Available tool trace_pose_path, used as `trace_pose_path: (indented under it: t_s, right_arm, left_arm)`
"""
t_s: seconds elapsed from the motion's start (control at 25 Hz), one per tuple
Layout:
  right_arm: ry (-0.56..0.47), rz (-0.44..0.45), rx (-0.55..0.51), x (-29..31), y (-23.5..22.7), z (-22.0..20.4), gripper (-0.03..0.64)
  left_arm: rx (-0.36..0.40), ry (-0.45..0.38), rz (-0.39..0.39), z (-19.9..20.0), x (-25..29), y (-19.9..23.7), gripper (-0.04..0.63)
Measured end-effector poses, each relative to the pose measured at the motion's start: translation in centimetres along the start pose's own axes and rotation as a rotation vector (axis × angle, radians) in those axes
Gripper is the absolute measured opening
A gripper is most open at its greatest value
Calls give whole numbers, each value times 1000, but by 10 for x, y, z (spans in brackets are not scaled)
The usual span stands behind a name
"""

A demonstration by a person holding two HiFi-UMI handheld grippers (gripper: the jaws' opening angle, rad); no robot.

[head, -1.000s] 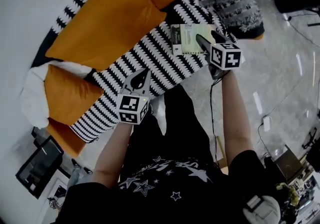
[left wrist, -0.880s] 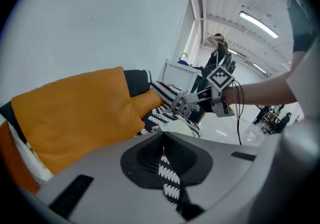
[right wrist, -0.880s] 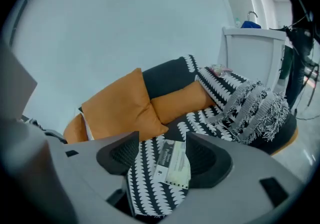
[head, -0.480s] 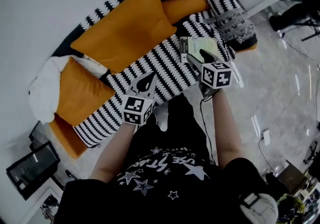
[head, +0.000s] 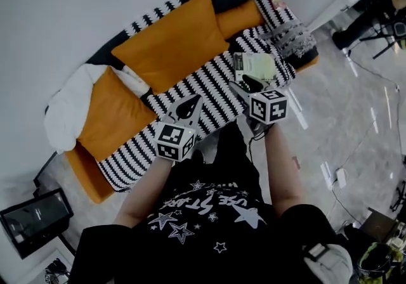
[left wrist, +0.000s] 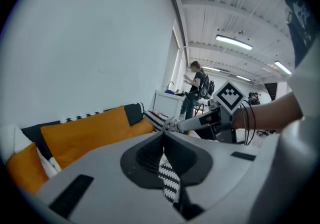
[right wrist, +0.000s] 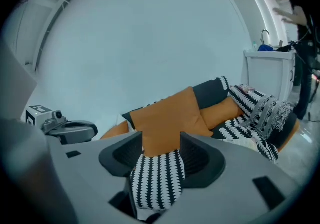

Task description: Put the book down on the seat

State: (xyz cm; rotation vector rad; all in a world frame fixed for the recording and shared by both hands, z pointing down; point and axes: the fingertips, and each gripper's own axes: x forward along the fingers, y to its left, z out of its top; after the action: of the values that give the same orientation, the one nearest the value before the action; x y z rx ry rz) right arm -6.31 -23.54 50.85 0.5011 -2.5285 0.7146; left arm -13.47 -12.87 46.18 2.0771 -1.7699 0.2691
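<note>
Sofa seat (head: 209, 83): book (head: 255, 63) lies flat near its right end. Right gripper (head: 246, 85) sits just short of it, jaws apart, just been closing slightly, nothing between. Left gripper (head: 188, 106) jaws together, empty. Placement looks done; draw straight back without clipping the book.

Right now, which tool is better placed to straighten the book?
Right. The right tool, open, empty, jaws just narrowed, is beside the book on the sofa seat; the left tool is shut, farther off.
</note>
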Motion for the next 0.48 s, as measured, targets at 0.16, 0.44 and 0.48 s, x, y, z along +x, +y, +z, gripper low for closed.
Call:
trace_pose_path:
  t_s: [0.16,0.44,0.48]
  right_arm:
    - [-11,24,-11,-16,52,-18,188]
    - [-63,-44,65,-48,96,-62,117]
    - [-70,-65,78,-52,98,-68,102]
  left_arm:
    - [27,-29,-49,3,-33,-7,9]
    - [51,-46,-118,-9,-71,-22,8]
    - [53,-45,-126,-11,-75,-24,9]
